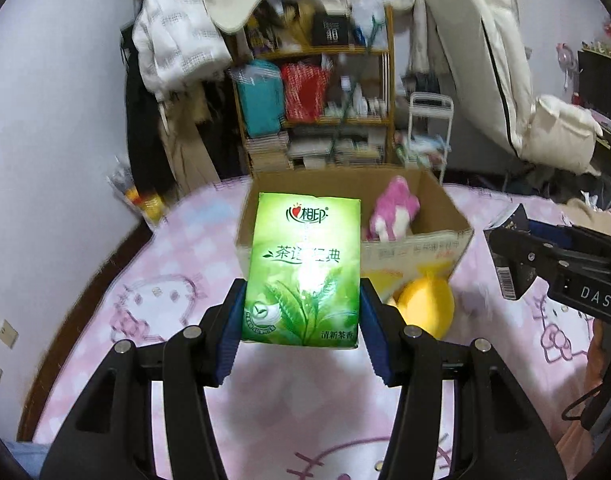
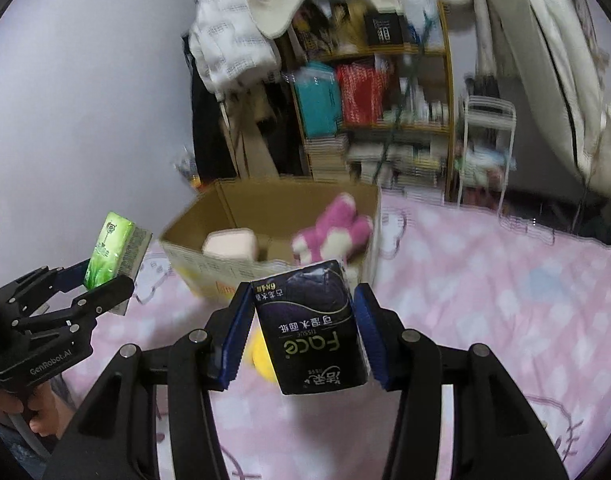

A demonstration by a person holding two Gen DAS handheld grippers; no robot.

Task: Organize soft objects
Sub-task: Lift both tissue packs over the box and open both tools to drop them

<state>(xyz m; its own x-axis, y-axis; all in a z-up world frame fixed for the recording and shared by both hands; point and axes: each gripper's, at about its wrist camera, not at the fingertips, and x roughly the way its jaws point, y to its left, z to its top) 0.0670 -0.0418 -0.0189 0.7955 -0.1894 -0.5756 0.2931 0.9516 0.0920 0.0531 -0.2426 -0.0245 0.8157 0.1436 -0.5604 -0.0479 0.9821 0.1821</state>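
Green tissue pack (image 1: 303,270) clamped in left hand-held gripper (image 1: 301,312), above bedsheet (image 1: 105,320).

Bedroom in a home. Pink cartoon-cat bedsheet (image 1: 117,320) in foreground. Far side: crowded wooden shelf (image 1: 337,120) of books and packets; coats (image 1: 177,40) hanging at far left.
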